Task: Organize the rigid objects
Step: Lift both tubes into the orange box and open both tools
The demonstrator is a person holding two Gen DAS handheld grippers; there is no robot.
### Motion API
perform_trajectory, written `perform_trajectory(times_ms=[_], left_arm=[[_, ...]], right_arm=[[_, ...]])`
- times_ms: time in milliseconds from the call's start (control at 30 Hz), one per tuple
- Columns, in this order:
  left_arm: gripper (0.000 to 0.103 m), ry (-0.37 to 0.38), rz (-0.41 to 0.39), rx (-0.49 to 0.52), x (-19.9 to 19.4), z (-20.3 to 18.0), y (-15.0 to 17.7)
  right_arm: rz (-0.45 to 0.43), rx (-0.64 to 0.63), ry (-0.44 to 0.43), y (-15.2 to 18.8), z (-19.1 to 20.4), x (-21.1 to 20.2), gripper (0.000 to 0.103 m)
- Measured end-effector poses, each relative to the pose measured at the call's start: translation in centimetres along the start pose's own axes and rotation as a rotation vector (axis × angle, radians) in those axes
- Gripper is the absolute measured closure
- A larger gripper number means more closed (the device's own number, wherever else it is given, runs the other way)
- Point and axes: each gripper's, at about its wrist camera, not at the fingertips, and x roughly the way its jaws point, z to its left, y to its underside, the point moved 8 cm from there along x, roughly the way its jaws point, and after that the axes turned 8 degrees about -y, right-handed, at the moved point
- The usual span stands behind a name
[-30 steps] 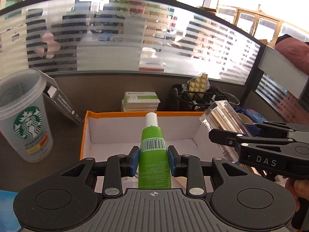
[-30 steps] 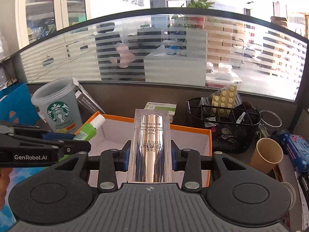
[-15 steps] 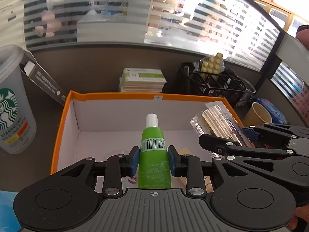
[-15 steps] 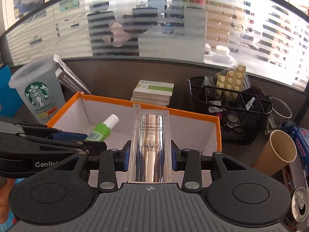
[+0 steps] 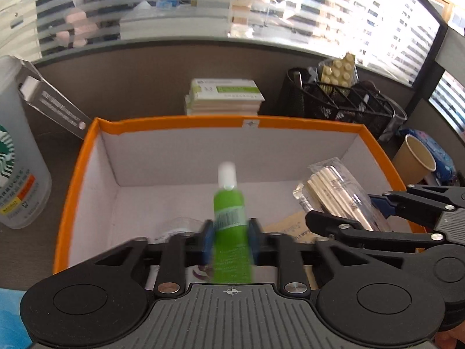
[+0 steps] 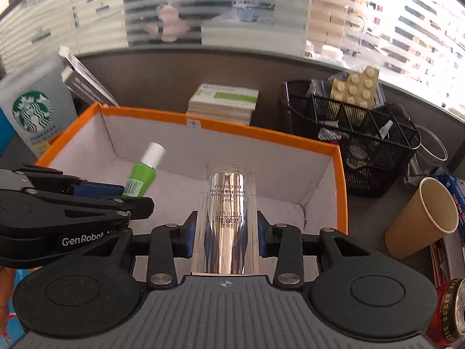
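Holding: your left tool [image 5: 229,242] pinches green bottle [image 5: 231,218] above orange box [image 5: 221,123], ready to drop in.
Right tool [image 6: 225,229]: clamps silver tube pack [image 6: 226,221] over the box.

Your two grippers sit side by side over the box [image 5: 223,123]. Left gripper [image 5: 231,240] has the bottle [image 5: 231,218], right gripper [image 6: 225,234] the packaged tube [image 6: 228,218]. Booklet stack [image 6: 223,104] sits behind the box, mesh organizer [image 6: 348,133] behind-right, paper cup [image 6: 421,218] right, plastic cup [image 5: 17,168] left.
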Motion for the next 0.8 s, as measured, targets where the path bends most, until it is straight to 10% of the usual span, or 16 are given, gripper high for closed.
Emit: perform_trajectory(times_ms=[800], left_arm=[[0.089,-0.065,0.019,0.025,0.8,-0.3,0.9]], right_arm=[[0.165,0.012,0.023,2.0,-0.8,2.8,0.058]])
